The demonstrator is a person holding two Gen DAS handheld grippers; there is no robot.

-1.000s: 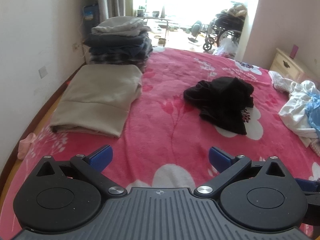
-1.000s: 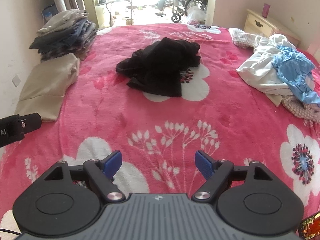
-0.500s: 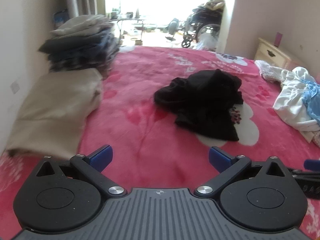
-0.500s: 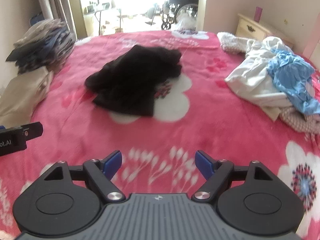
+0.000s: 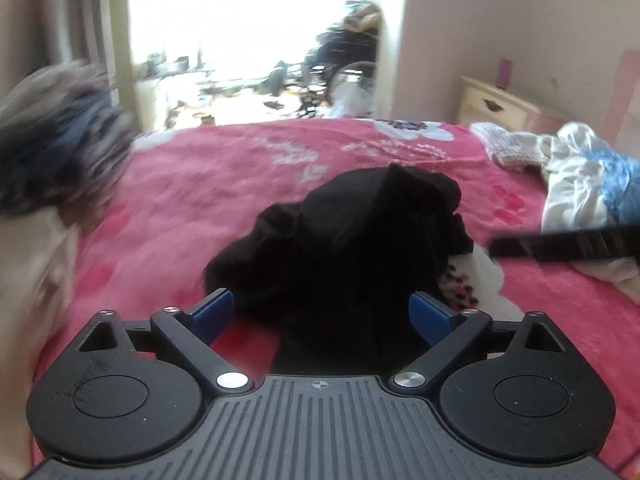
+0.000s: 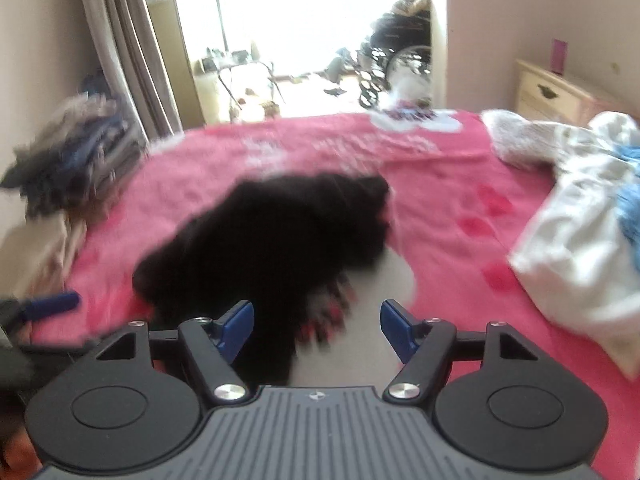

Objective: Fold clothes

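Both claws are spread wide: the left claw (image 5: pixel 320 316) and right claw (image 6: pixel 316 326) frame the crumpled black garment (image 5: pixel 344 240) lying mid-bed on the pink floral blanket (image 5: pixel 208 184).

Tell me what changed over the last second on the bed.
Both grippers moved forward toward the crumpled black garment: the left gripper now has it between its open fingers, and the right gripper is at its near edge. Nothing was grasped or released. The garment, the folded stack and the white and blue pile stayed where they were.
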